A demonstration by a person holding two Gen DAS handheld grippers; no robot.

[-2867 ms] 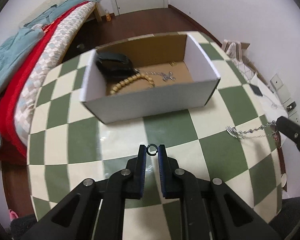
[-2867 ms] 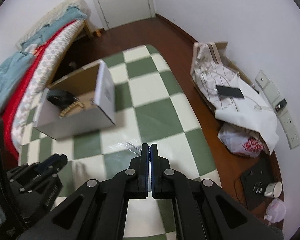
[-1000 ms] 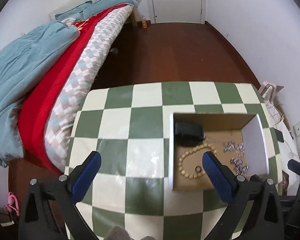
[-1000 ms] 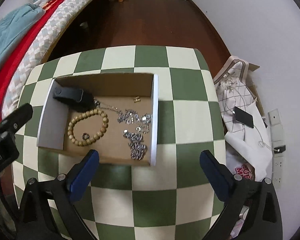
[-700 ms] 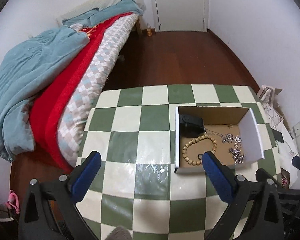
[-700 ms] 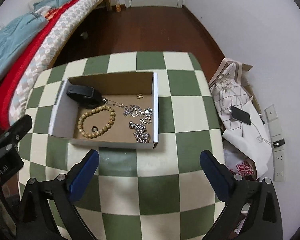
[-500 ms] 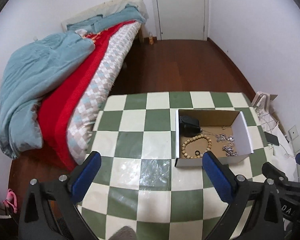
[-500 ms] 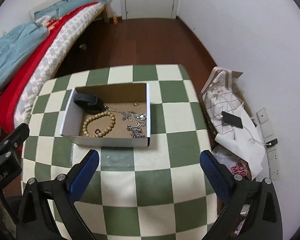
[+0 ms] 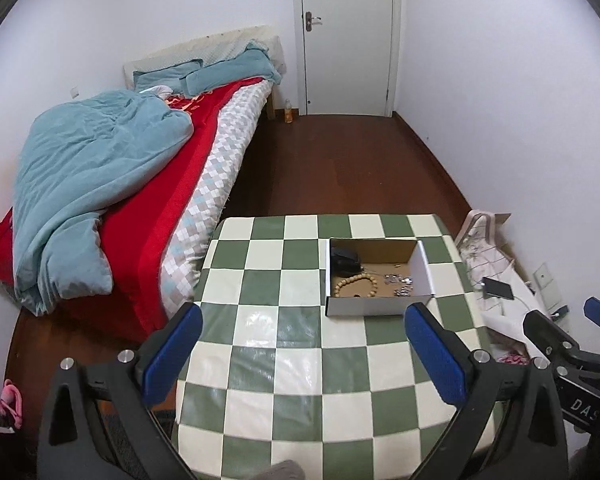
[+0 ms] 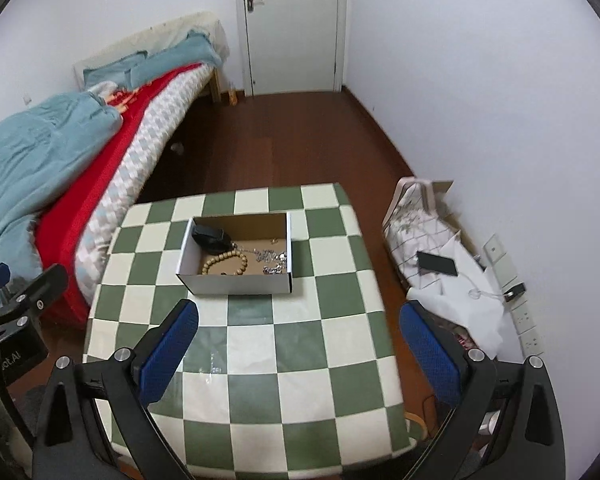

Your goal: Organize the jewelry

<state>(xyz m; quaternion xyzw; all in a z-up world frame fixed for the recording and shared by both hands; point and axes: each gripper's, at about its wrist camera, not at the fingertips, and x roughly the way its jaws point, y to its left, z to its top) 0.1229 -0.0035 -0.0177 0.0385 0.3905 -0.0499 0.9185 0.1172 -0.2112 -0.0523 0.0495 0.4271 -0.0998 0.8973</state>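
Pulled well back from the checked table (image 10: 256, 344) since a second ago. Cardboard box (image 10: 236, 282) far ahead of both sets of fingers, holding bead bracelet (image 10: 225, 263), chains (image 10: 274, 261), ring. Left gripper (image 9: 302, 350) and right gripper (image 10: 298, 350) spread wide, released, empty. Sorting probably finished.

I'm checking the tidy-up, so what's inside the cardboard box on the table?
The box holds a bead bracelet, a black case and silver chains. Its near wall hides the front floor strip.
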